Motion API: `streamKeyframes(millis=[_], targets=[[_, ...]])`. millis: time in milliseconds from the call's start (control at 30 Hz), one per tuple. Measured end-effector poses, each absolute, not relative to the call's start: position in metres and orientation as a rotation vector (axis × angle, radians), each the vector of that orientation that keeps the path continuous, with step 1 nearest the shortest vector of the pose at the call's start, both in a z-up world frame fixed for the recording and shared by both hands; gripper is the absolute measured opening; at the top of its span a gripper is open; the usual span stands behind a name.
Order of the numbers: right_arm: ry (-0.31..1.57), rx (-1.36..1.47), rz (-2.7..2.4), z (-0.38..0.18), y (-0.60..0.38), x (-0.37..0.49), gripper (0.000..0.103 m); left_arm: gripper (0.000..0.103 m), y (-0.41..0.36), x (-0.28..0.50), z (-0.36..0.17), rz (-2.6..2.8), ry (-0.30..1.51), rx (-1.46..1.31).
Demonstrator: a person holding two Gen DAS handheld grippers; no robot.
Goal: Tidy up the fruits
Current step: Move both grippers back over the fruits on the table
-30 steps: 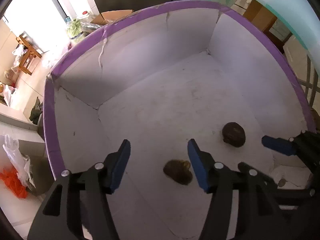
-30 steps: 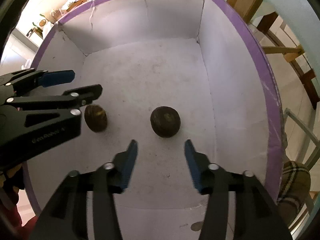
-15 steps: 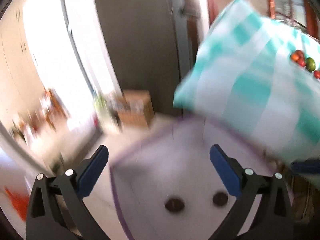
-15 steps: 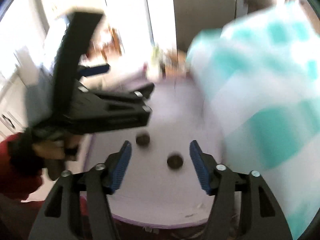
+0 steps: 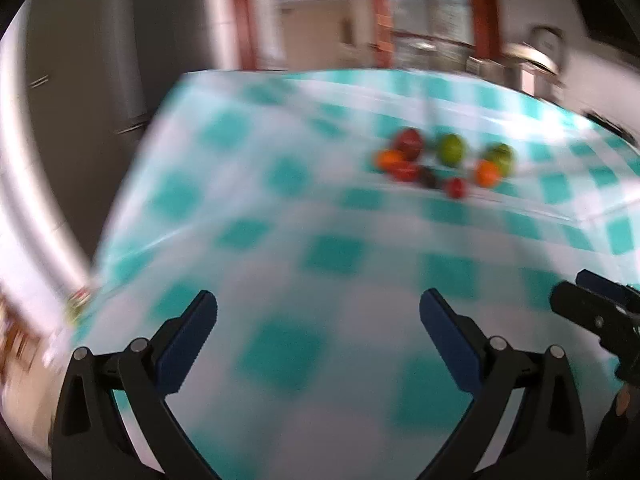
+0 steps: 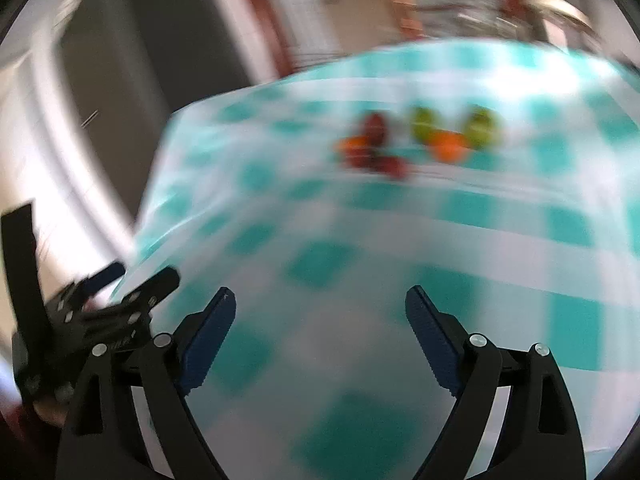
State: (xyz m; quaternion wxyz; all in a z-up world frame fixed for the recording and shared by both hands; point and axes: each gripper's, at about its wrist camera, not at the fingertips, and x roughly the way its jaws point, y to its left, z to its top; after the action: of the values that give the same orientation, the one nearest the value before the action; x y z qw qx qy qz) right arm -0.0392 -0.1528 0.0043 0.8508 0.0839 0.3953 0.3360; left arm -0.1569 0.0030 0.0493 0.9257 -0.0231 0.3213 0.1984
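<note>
Several small fruits lie in a loose cluster (image 5: 444, 164) on a table with a teal and white checked cloth (image 5: 328, 256); red, orange, green and dark ones show, blurred. The cluster also shows in the right wrist view (image 6: 416, 140). My left gripper (image 5: 318, 320) is open and empty, above the near part of the cloth, well short of the fruits. My right gripper (image 6: 320, 314) is open and empty too. The right gripper shows at the right edge of the left wrist view (image 5: 596, 312), and the left gripper at the left of the right wrist view (image 6: 116, 300).
The table's left corner (image 5: 180, 80) stands before a dark wall or door (image 5: 88, 64). Red window frames (image 5: 476, 4) and blurred kitchen items lie behind the table. Both views are motion-blurred.
Both grippers have risen out of the purple-rimmed white box, where two dark brown fruits lay, and swung up to face the checked table. Both jaws have opened wider.
</note>
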Motion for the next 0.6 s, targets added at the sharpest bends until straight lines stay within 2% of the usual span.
streamKeyframes(millis=[67,267,600], targets=[[0.878,0.240,0.639,0.001,-0.175,-0.021,0.085,0.102,-0.008,-0.120,0.043,0.377,0.676,-0.047],[0.975,0.184,0.478,-0.008,-0.190,0.043,0.086,0.102,-0.006,-0.007,0.025,0.282,0.788,-0.116],[0.950,0.253,0.354,-0.027,-0.161,0.181,0.086,0.102,0.026,0.013,0.021,0.266,0.775,-0.280]])
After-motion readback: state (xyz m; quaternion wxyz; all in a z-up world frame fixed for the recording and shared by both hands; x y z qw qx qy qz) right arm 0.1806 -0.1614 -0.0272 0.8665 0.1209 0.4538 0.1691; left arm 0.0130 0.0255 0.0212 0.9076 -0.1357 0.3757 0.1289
